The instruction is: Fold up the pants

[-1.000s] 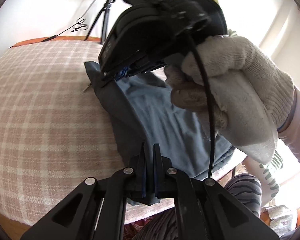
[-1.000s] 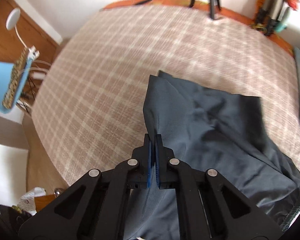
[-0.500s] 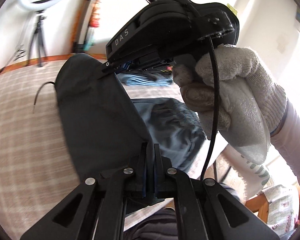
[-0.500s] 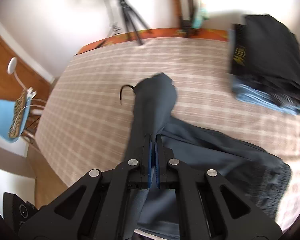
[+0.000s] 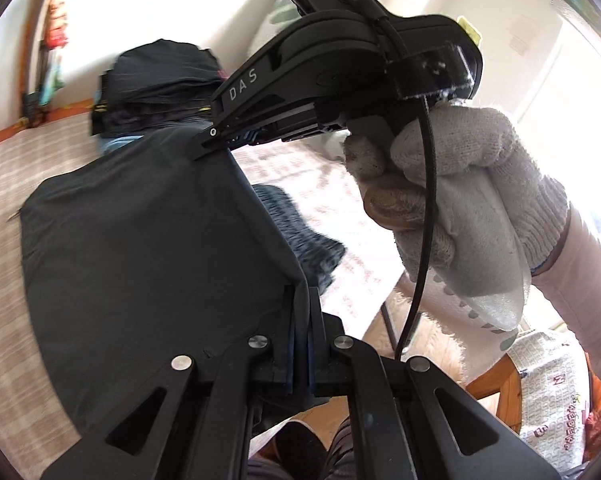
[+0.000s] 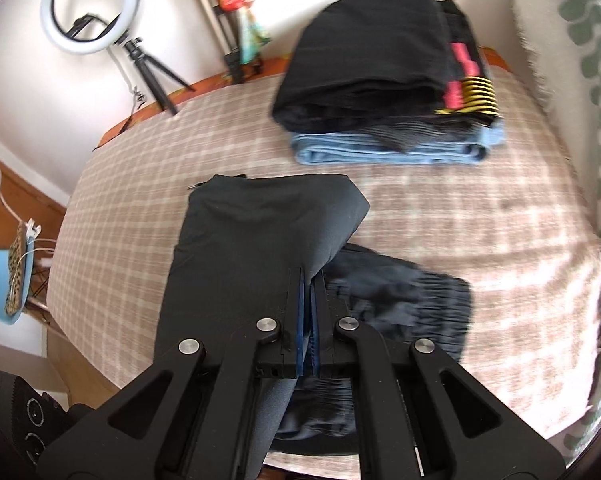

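Both claws carrying the fold across!
The left gripper (image 5: 300, 340) and right gripper (image 6: 308, 320) are each clamping the dark pants (image 6: 260, 240), lifting one end above the waistband on the checked bedcover (image 6: 440, 208); laying down and smoothing are remaining.

Readable text: "DAS" on right gripper body, plus partial print on a bag.

Left wrist view: white caps "DAS" on black side of the right gripper (image 5: 236, 136), above & ahead of the left gripper (image 5: 300, 320) tips, just back from where its nose meets the dark pants (image 5: 140, 240). Low right of the tool, white printed bag (image 5: 552, 404) w/ dark lettering, fragment approx. "OXYGEN" running sideways, rest too warped to read. Right wrist view: yellow stripes on folded pile (image 6: 388, 76), no legible wording there.
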The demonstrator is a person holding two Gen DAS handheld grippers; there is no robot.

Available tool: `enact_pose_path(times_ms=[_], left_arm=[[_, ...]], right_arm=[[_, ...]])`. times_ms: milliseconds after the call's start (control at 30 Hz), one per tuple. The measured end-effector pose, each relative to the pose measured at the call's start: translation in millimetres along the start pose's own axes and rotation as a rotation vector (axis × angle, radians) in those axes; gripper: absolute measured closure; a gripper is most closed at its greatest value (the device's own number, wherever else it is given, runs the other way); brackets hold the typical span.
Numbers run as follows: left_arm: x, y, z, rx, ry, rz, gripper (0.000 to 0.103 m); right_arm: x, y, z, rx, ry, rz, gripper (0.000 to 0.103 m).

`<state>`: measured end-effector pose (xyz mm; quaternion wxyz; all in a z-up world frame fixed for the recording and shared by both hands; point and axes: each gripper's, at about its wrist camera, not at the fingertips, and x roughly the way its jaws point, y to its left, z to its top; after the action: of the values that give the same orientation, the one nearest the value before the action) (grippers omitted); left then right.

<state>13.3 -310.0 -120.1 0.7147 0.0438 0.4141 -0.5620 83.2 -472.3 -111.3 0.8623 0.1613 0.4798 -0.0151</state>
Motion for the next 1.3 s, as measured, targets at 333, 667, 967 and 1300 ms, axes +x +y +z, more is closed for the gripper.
enact_pose_path(times_ms=[333,667,967,1300], left_arm=[[45,-18,9,0.041,0.066,-0.024,0.102],[64,-33,15,0.088,0.096,0.05,0.102],[67,-47,9,0.117,0.098,0.106,0.102],[57,-61,3,0.135,0.12,0.153,0.097]], right_arm=[[11,-38,-5,0.03,0.013,-0.039,0.1],[29,-56,-8,0.049,0.029,-0.033,0.1],[39,-62,-8,0.051,0.044,-0.026,0.1],[42,-62,-11,0.047,0.044,-0.034,0.1]])
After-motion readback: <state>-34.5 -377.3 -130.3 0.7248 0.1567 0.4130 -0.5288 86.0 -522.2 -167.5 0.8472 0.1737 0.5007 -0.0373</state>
